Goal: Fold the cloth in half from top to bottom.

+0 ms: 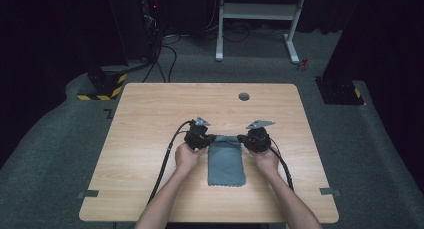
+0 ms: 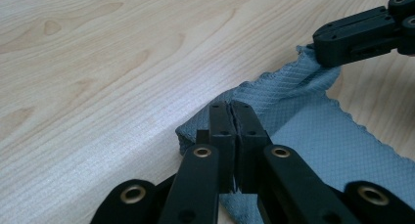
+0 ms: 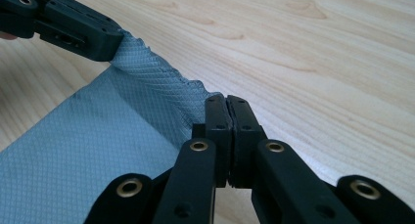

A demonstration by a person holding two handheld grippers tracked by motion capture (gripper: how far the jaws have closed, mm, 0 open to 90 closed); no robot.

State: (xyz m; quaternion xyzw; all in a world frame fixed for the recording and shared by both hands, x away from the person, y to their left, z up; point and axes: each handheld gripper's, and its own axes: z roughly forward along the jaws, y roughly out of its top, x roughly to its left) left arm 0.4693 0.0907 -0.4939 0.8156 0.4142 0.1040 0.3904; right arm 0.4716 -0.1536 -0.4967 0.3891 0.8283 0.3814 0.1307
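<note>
— What's around you?

— A dark room with grey carpet, and a pale wooden worktop [image 1: 150, 114] in front of me. A grey-blue cloth [image 1: 226, 164] lies near its middle, running from the centre toward six o'clock.

— Where are your hands?

— At the cloth's twelve o'clock edge. My left gripper [image 2: 230, 117] is clamped shut on the corner at nine o'clock, my right gripper [image 3: 227, 114] is clamped shut on the corner at three o'clock.

— How does the cloth sit?

— The held edge is pinched up and bunched between the two; the rest lies flat on the worktop.
</note>
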